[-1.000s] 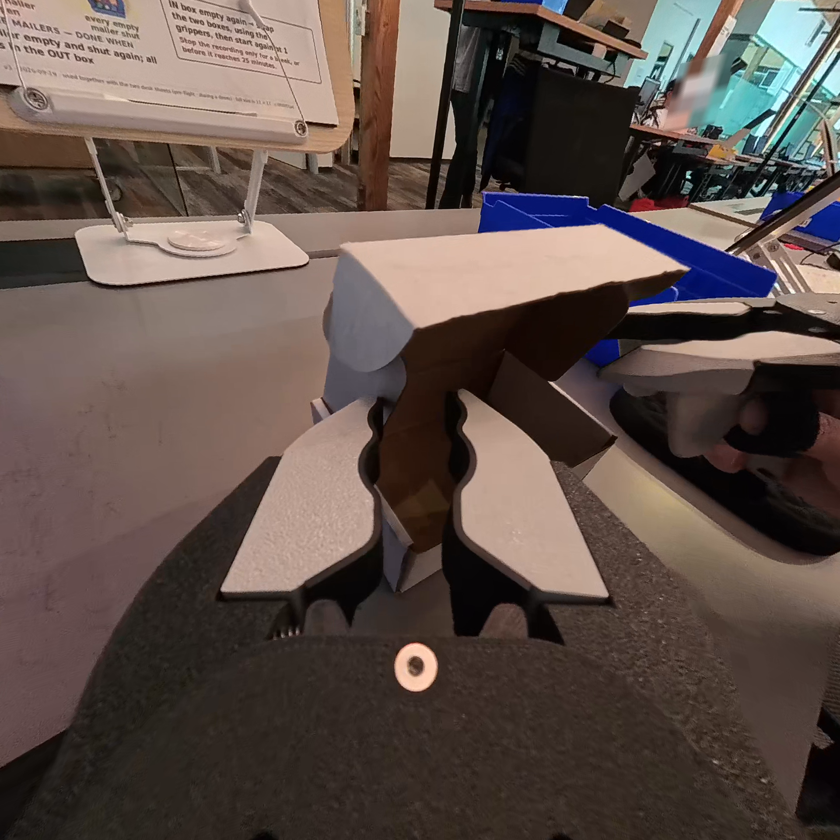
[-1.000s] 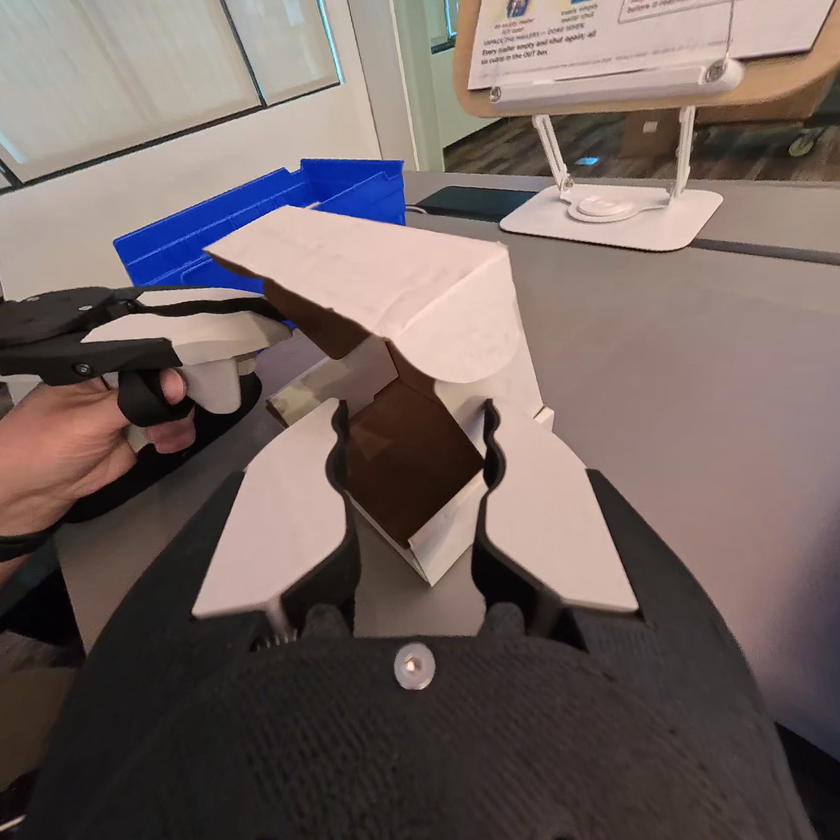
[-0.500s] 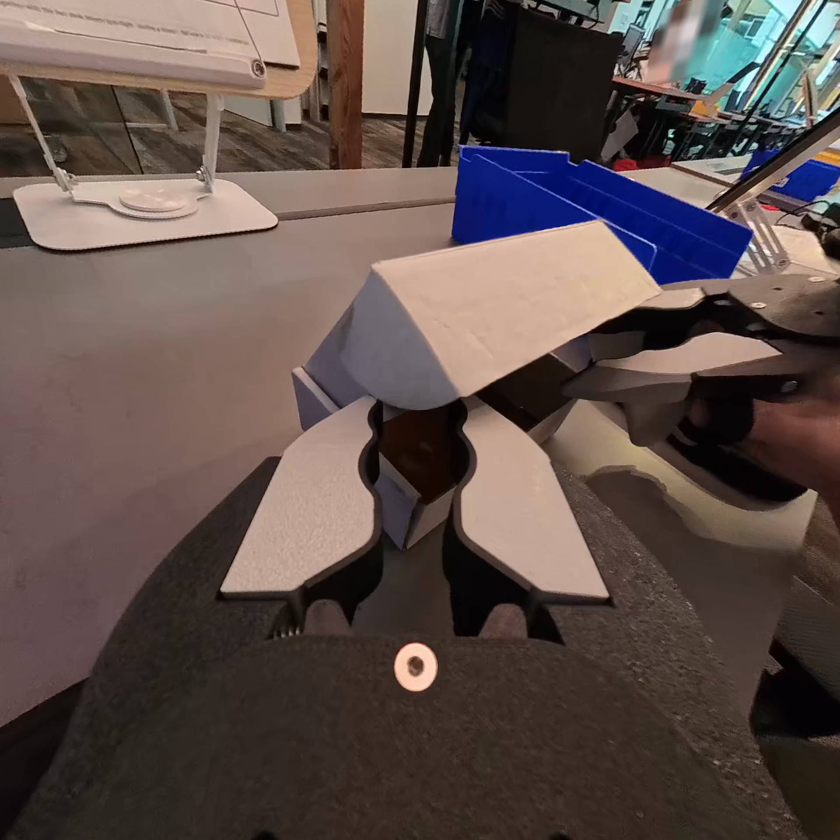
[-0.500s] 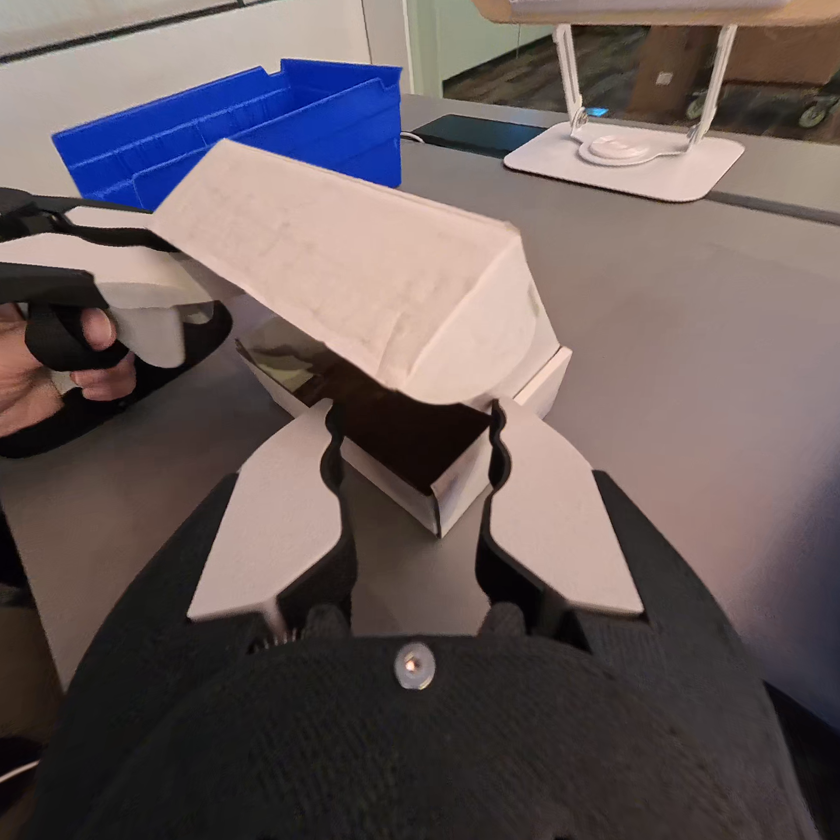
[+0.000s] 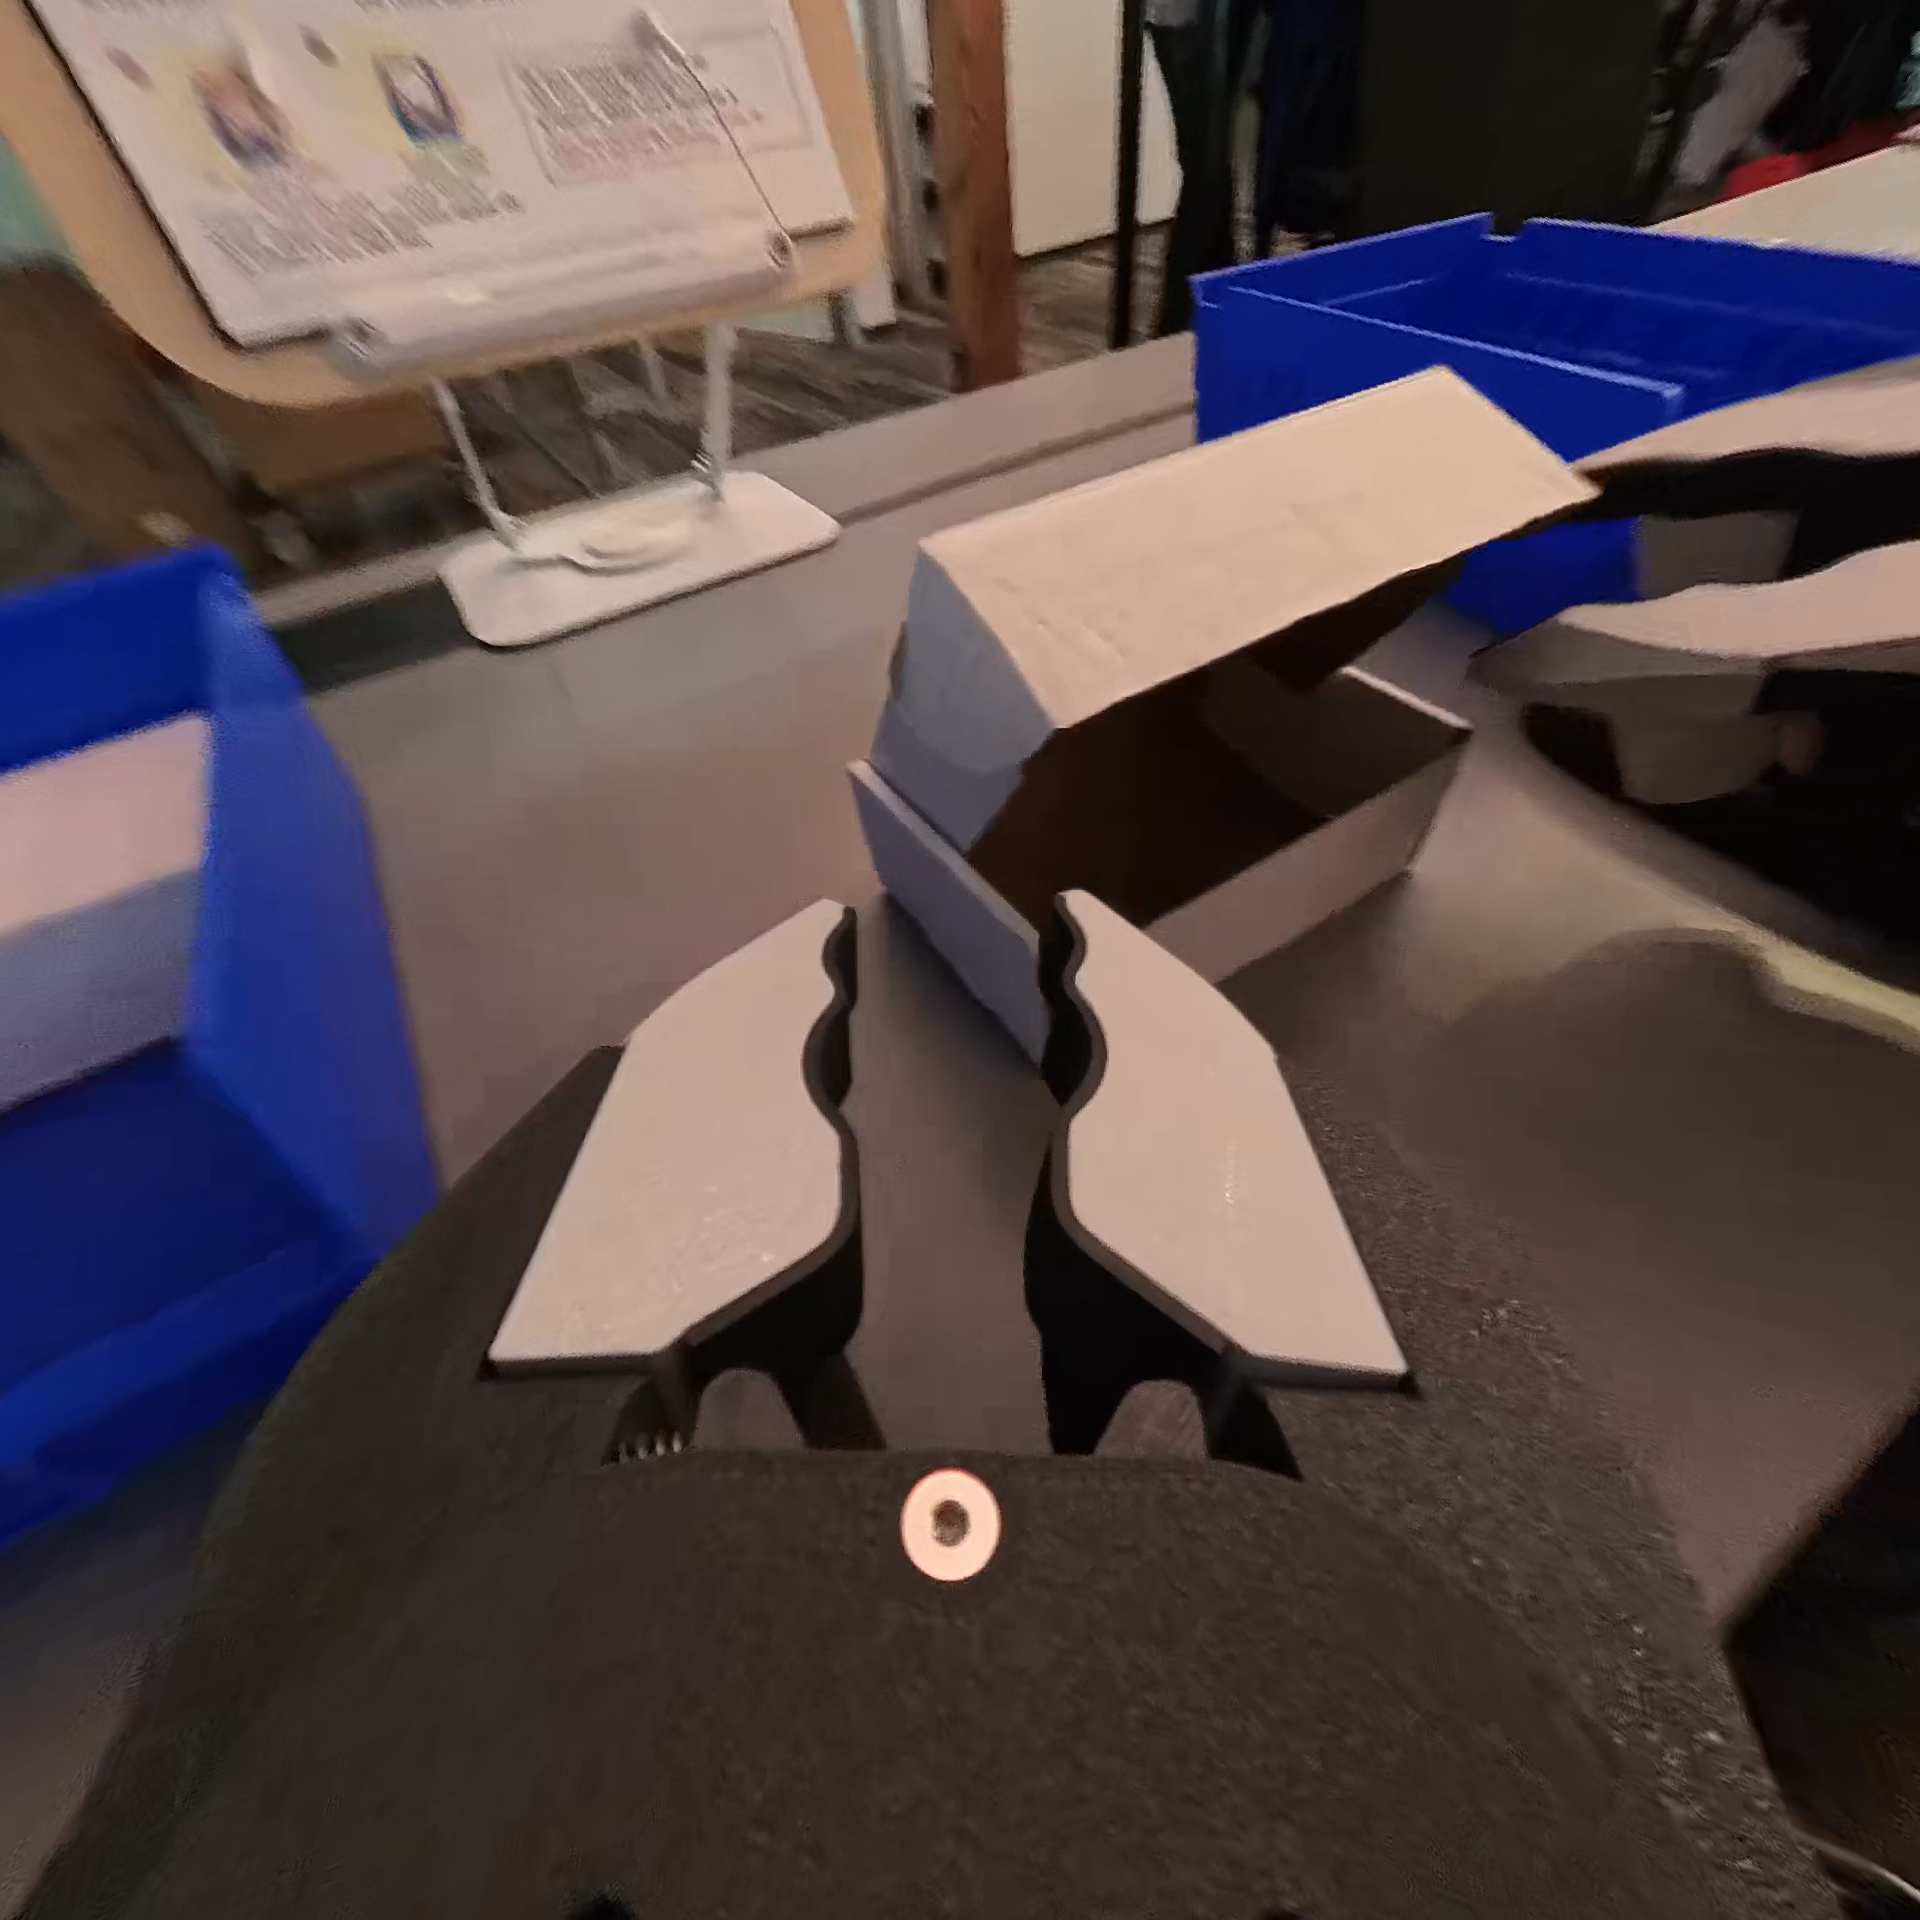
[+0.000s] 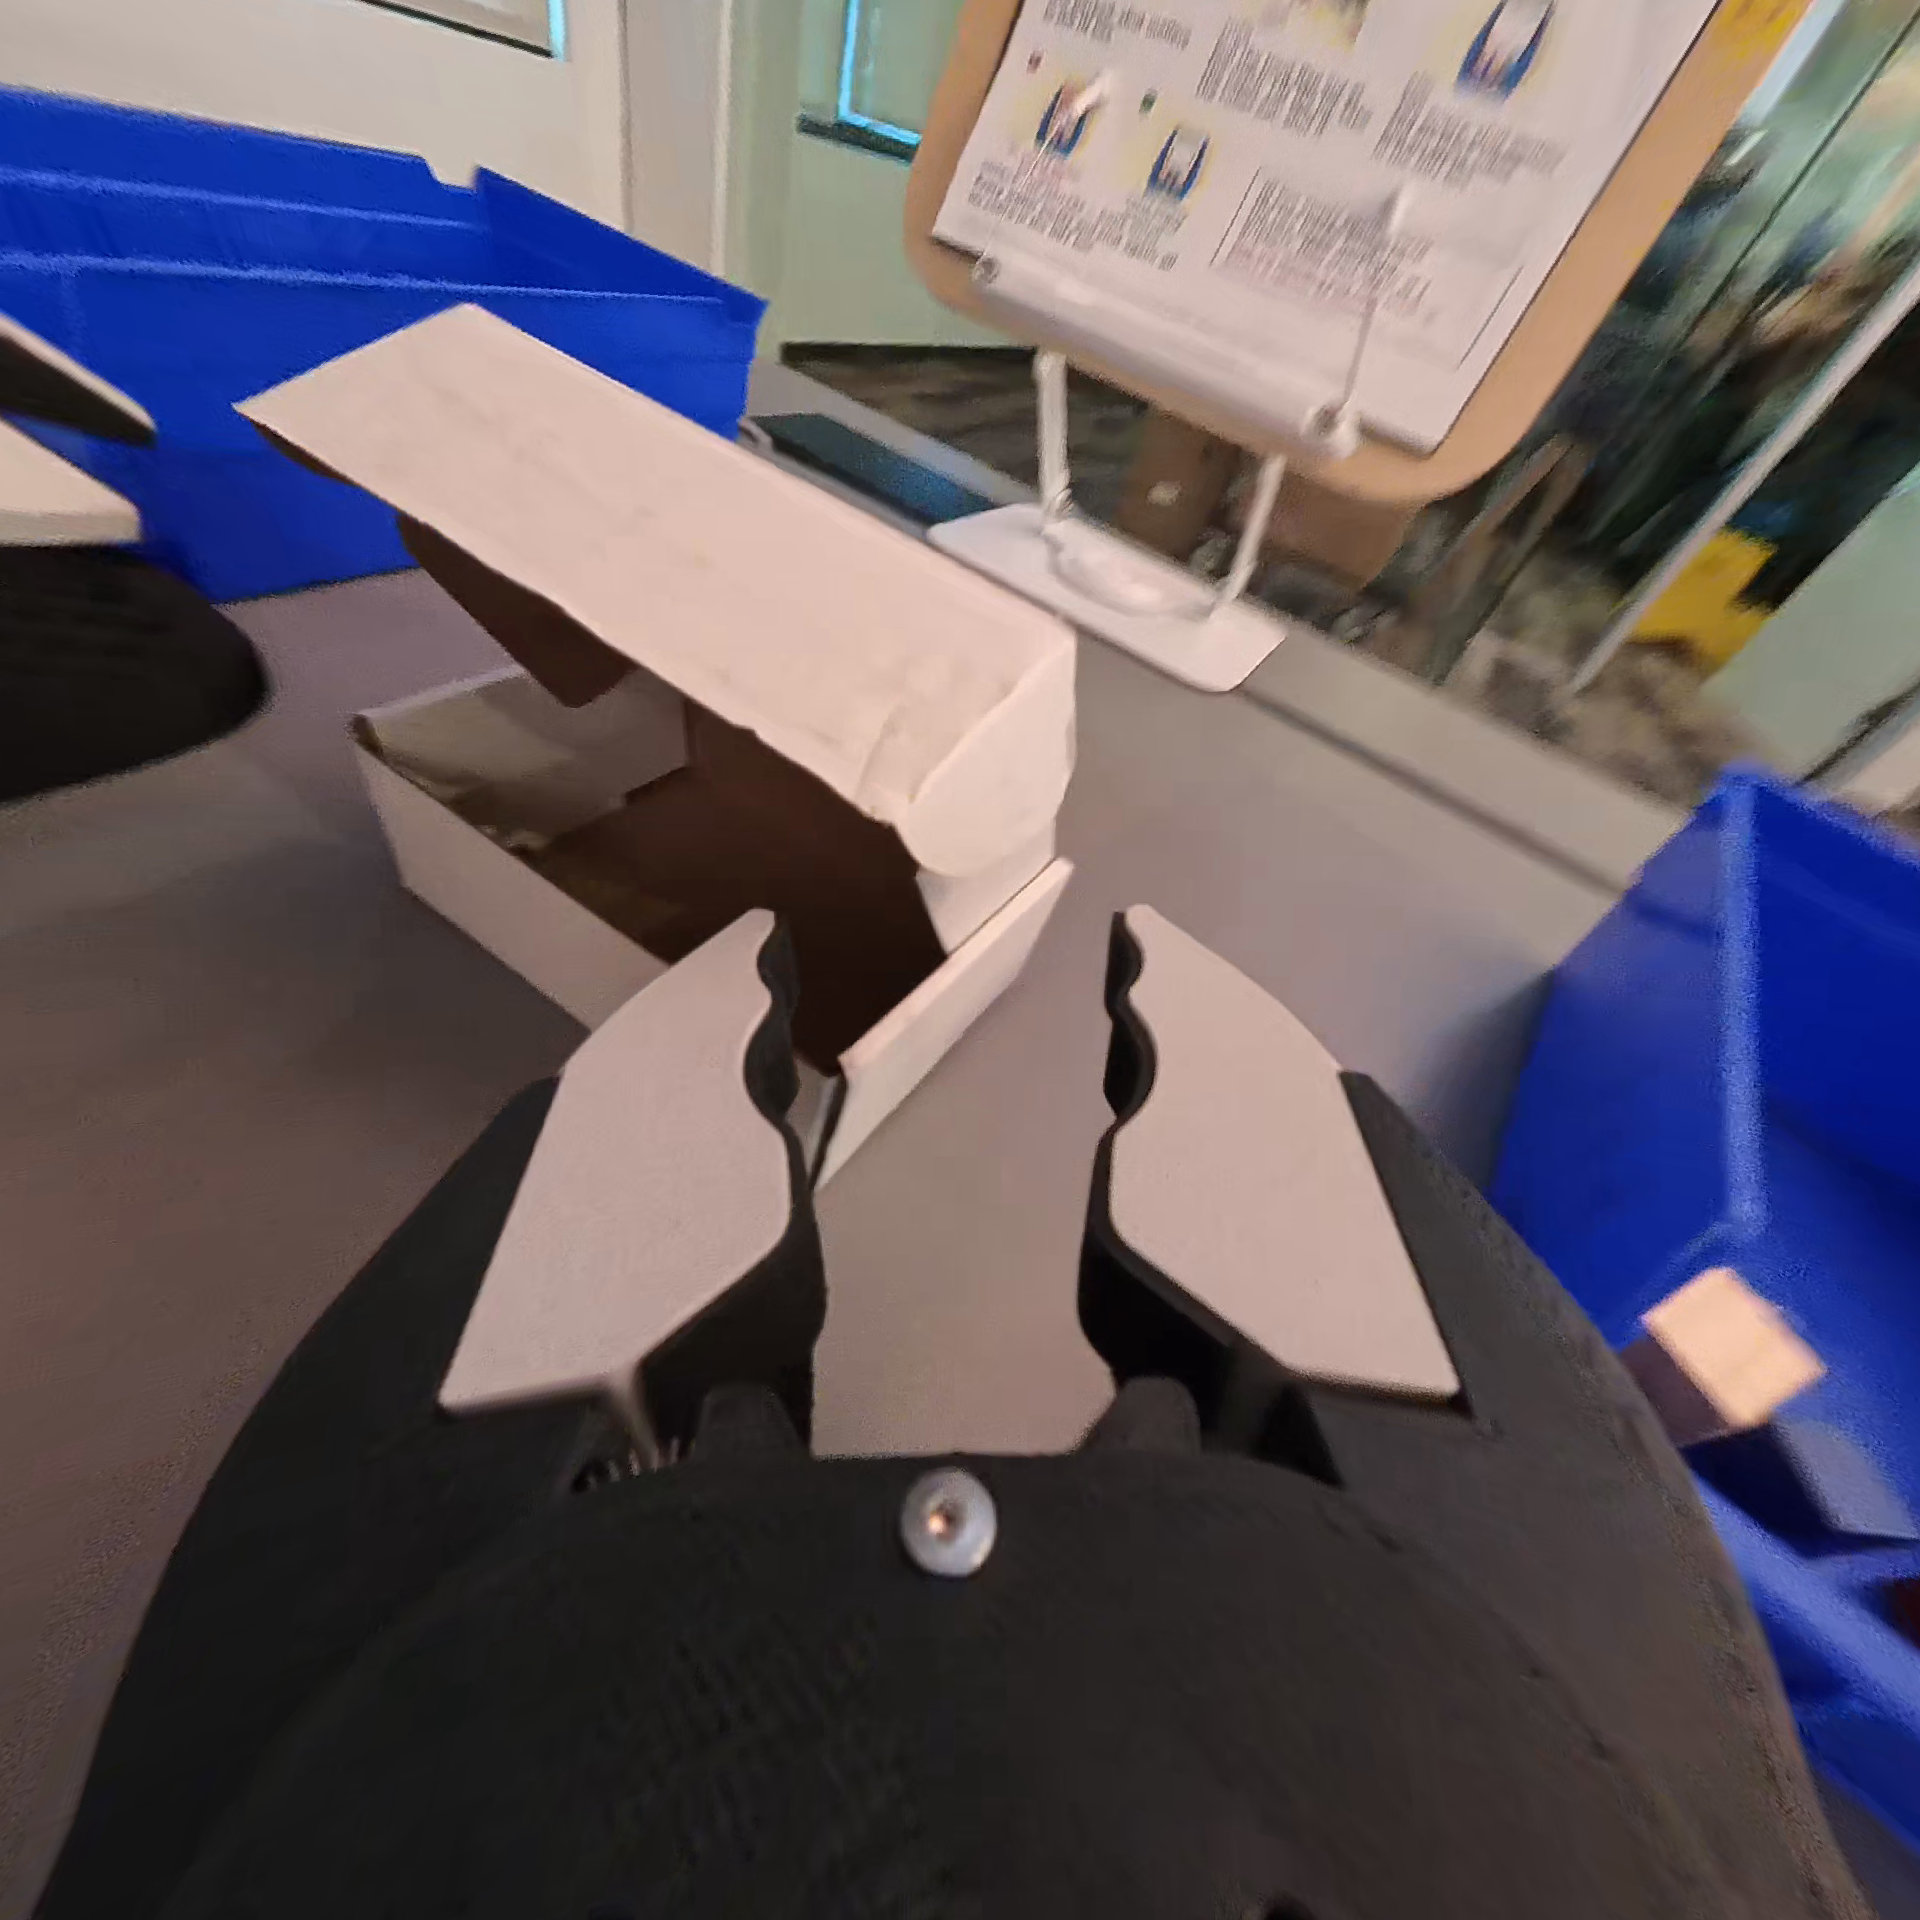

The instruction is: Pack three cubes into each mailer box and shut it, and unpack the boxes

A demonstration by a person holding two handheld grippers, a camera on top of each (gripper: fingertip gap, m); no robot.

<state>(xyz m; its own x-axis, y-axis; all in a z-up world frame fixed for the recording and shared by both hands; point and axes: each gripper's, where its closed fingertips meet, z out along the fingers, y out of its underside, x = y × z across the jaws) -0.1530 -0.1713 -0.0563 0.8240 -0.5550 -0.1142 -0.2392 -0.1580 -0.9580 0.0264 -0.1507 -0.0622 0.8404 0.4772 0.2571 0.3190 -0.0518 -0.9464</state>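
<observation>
The left gripper [image 5: 948, 940] is hovering low over the grey table [image 5: 623, 831], its two pale fingers standing apart with nothing between them, their tips just short of the nearest corner of a white mailer box [image 5: 1143, 790]. From the opposite side, the right gripper [image 6: 943, 961] is likewise spread and empty, with the box's near corner poking into the gap between its fingertips, whether touching cannot be told. The box is sitting flat on the table between the two tools, its lid [image 6: 665, 582] propped half open on the hinge and its brown interior showing no cubes that can be made out. Thin card of this kind is likely handling light and a little springy, creasing if pinched hard, so the free front edge of the lid is looking like the sensible place to take hold, with the other tool steadying a side wall. Off to the right gripper's right, a pale cube [image 6: 1730, 1361] is lying in a blue bin [image 6: 1662, 1091]; to the left gripper's left sits another blue bin [image 5: 291, 883]. Beyond the box, a third blue bin [image 5: 1455, 312] and an instruction board on a white stand [image 5: 623, 540] are closing the scene
</observation>
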